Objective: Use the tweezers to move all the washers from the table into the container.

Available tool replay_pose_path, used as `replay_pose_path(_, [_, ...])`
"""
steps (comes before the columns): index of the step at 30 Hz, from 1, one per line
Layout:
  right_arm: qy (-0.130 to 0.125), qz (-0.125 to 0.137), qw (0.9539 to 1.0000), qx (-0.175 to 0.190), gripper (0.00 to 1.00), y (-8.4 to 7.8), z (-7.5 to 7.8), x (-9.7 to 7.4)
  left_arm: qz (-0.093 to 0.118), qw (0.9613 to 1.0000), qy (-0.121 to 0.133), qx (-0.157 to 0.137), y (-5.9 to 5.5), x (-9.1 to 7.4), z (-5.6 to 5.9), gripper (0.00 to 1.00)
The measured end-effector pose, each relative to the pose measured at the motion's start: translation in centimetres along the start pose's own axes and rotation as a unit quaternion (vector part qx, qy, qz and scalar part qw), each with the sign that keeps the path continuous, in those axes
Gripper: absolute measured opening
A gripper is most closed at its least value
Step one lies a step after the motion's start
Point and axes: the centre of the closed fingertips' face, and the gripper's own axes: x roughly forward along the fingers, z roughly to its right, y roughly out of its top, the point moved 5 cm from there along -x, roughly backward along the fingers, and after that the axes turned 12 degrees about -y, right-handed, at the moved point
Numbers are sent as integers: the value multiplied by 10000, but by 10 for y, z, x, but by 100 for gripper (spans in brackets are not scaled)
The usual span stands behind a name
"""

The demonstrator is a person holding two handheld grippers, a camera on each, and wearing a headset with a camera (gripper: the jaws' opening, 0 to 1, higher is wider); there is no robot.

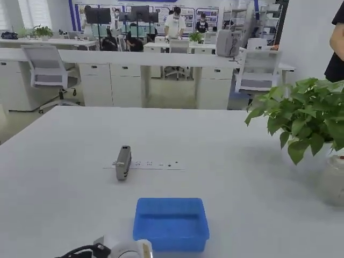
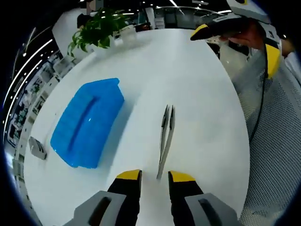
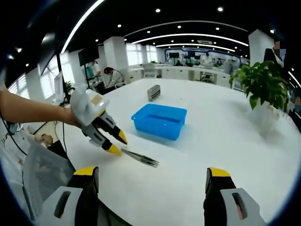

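A leafy green plant point(image 1: 309, 115) stood at the right in a clear glass vase point(image 1: 332, 183). Left of centre, a small grey box point(image 1: 123, 162) sat at the left end of a row of flush sockets point(image 1: 156, 163). Far behind were white desks point(image 1: 123, 58), grey office chairs point(image 1: 47, 67) and several people point(image 1: 175, 22).

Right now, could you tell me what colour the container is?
The container is blue, clearest in the right gripper view.

open office, white desks point(image 1: 123, 58), grey chairs point(image 1: 47, 67), leafy plant point(image 1: 306, 115), ceiling light strips point(image 3: 188, 34), people beyond point(image 1: 174, 22)
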Motion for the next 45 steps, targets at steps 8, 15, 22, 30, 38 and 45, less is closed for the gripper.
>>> replay_pose_path(8, [-80,-79,9999,33,97,-3,2,1,818,9816,497,-1654,-16,-25,6,58])
replay_pose_path(15, [-218,-5,9997,-63,99,-2,3,-1,1855,9450,910,-2537,-27,-71,29,75])
replay_pose_path(22, [-212,-27,9998,-16,99,-3,4,-1,2420,9078,1811,-2907,-37,-116,49,99])
replay_pose_path(30, [-326,-83,9994,-85,99,-4,7,0,2477,8877,2365,-3078,-44,-136,69,99])
replay_pose_path(38, [-333,-25,9994,68,99,-3,10,-2,2507,8689,2679,-3324,-59,-139,76,99])
replay_pose_path(45, [-263,-70,9996,114,99,-4,8,-2,2489,8633,2753,-3420,-67,-140,79,99])
